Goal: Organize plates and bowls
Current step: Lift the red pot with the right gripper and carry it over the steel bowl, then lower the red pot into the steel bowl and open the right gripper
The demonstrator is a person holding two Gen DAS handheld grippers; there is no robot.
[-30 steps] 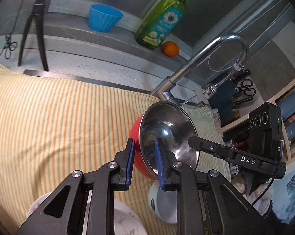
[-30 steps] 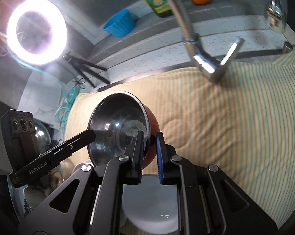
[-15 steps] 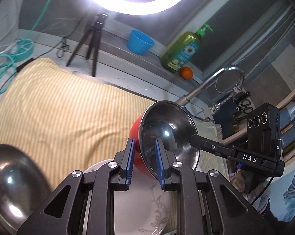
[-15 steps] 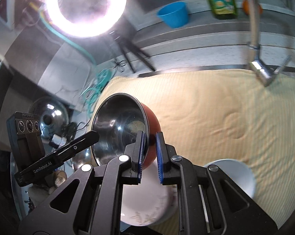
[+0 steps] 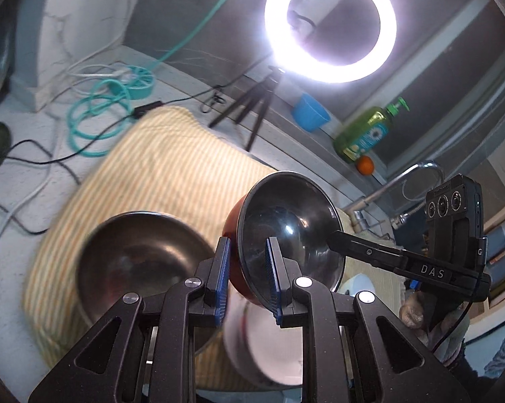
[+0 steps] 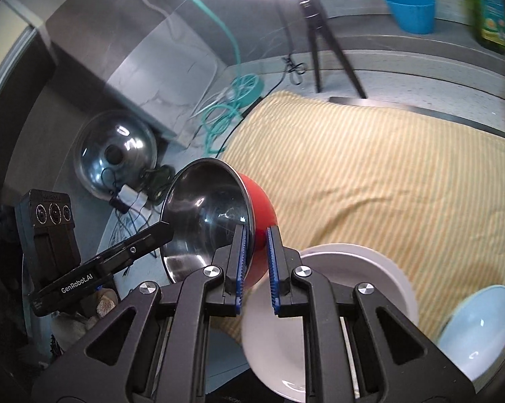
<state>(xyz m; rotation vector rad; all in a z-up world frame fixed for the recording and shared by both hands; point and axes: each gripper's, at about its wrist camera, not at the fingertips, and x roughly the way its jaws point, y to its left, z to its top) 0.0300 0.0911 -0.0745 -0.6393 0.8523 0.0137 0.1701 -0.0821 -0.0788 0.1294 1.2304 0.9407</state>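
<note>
The left gripper (image 5: 247,277) and the right gripper (image 6: 255,265) are each clamped on the rim of the same red bowl (image 5: 287,231), held tilted in the air between them above a striped cloth (image 6: 386,174). Below it sit a white plate (image 6: 370,268), a steel bowl (image 5: 135,262) and a pale bowl (image 6: 480,332).

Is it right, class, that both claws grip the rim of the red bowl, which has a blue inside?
Not quite. The red bowl has a shiny steel inside, not blue, as the left wrist view shows. Both the left claw and right claw do grip its rim.
</note>
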